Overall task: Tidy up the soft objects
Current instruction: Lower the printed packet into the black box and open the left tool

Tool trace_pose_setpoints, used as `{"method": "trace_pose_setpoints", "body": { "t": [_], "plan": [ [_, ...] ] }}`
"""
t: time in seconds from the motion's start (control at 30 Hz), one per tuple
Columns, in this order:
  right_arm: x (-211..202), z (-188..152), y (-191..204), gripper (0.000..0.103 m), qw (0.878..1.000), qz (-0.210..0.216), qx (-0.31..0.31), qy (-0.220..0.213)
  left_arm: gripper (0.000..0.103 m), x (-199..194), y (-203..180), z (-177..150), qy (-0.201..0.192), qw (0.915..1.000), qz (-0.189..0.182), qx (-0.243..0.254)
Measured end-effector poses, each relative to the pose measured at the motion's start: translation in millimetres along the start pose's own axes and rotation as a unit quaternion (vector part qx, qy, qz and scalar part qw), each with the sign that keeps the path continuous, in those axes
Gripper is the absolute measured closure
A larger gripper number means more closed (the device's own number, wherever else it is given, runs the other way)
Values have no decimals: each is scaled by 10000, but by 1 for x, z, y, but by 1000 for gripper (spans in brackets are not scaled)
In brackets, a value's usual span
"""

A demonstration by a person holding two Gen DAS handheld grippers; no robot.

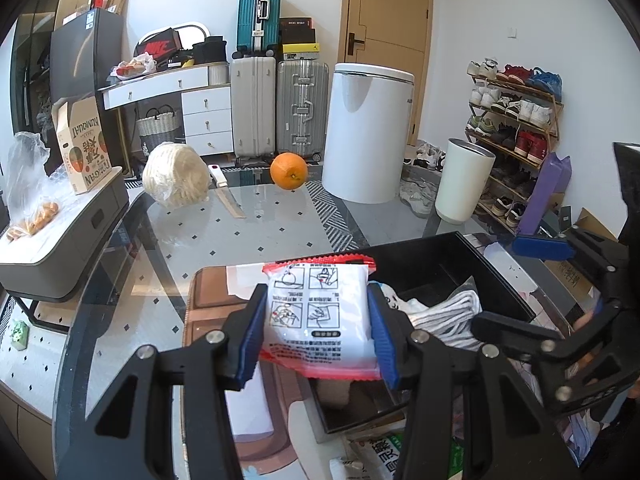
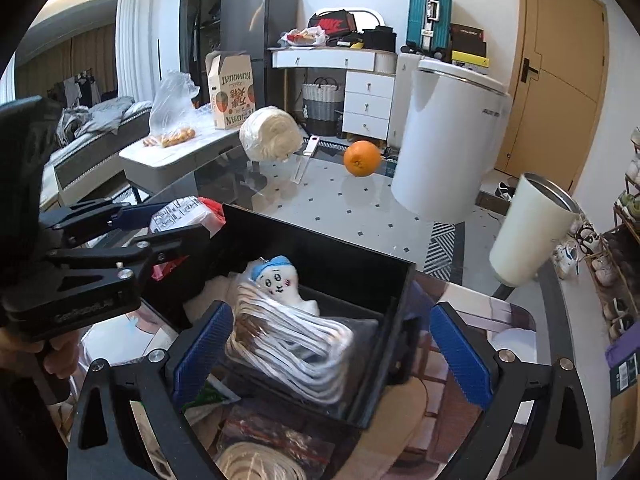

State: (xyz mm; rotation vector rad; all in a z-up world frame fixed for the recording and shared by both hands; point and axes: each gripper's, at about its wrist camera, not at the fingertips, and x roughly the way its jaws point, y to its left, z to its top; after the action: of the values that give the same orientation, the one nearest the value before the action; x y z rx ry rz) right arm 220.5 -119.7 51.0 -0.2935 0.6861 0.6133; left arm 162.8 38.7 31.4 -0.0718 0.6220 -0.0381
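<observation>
Two hand-held grippers | left hand-held gripper (image 1: 318, 326) clamps red-edged white plastic packet (image 1: 320, 312) beside black plastic bin (image 2: 320, 258) | right hand-held gripper (image 2: 332, 350) gapes, empty, over white-striped bundle (image 2: 292, 344) hiding plush's (image 2: 280, 282) lower half.

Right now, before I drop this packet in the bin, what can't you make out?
- Black bin floor: both views, hidden under the white bundle and plush.
- Red-edged packet underside: left wrist view, faces away; left claw covers its sides.
- Bags below the bin: right wrist view, cut by the edge and right claw.
</observation>
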Motion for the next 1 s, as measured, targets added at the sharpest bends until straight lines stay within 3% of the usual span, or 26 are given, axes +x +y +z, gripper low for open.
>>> {"method": "trace_pose_setpoints", "body": {
  "t": [0.47, 0.6, 0.73, 0.8, 1.0],
  "plan": [
    [-18, -11, -14, 2, 9998, -9, 179, -121, 54, 13, -18, 8, -12, 9999, -13, 107],
    [-19, -13, -16, 2, 9997, -50, 204, -119, 17, 18, -22, 10, -20, 9998, 84, 160],
    [-23, -18, -21, 2, 9996, -70, 255, -121, 11, 14, -24, 8, 1, 9999, 49, 156],
    [-27, -21, -23, 2, 9995, -68, 260, -140, 0, 10, -24, 7, 30, 9999, -34, 153],
    [-36, -31, -22, 1, 9994, 77, 326, -48, 0, -6, -20, -2, -33, 9999, 65, 115]
  ]
}}
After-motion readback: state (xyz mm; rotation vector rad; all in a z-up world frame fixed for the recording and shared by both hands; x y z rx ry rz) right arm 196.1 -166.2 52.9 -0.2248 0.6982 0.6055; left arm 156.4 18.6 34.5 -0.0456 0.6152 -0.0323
